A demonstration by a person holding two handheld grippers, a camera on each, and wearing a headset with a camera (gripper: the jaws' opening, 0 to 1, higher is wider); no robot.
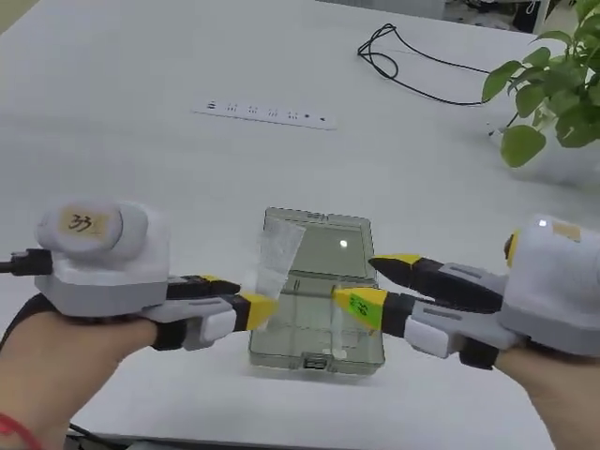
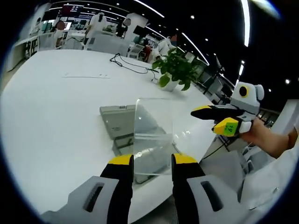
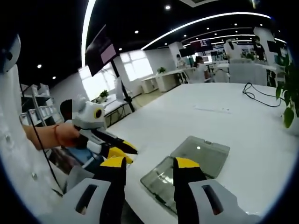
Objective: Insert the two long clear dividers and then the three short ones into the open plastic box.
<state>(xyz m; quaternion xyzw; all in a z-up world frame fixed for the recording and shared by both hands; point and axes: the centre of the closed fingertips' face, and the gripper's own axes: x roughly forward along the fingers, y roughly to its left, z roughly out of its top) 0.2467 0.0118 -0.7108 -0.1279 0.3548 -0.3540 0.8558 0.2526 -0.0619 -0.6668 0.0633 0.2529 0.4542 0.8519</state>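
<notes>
Standing upright in the left gripper (image 2: 152,161), the clear divider (image 2: 153,133) had its long axis along the jaws, with its free end toward 12 o'clock in the left gripper view. The yellow fingertips (image 2: 122,160) were closed against its lower part from both sides. In the head view it leaned toward 1 o'clock from that gripper, over the left rear corner of the plastic box (image 1: 314,328).

The box lay open, its lid (image 1: 328,239) folded back flat toward 12 o'clock. Its smoky tray was too hazy to show what it held.

The right gripper (image 1: 380,281) hung at 3 o'clock of the box. Its jaws were spread apart with nothing between them, and the tray was visible past them in the right gripper view.

The box sat near the table (image 1: 141,141) edge at 6 o'clock. Bare white top ran toward 12 o'clock as far as a power strip (image 1: 264,113). A black cable (image 1: 403,61) and a plant (image 1: 553,89) lay well apart at 1 to 2 o'clock.
</notes>
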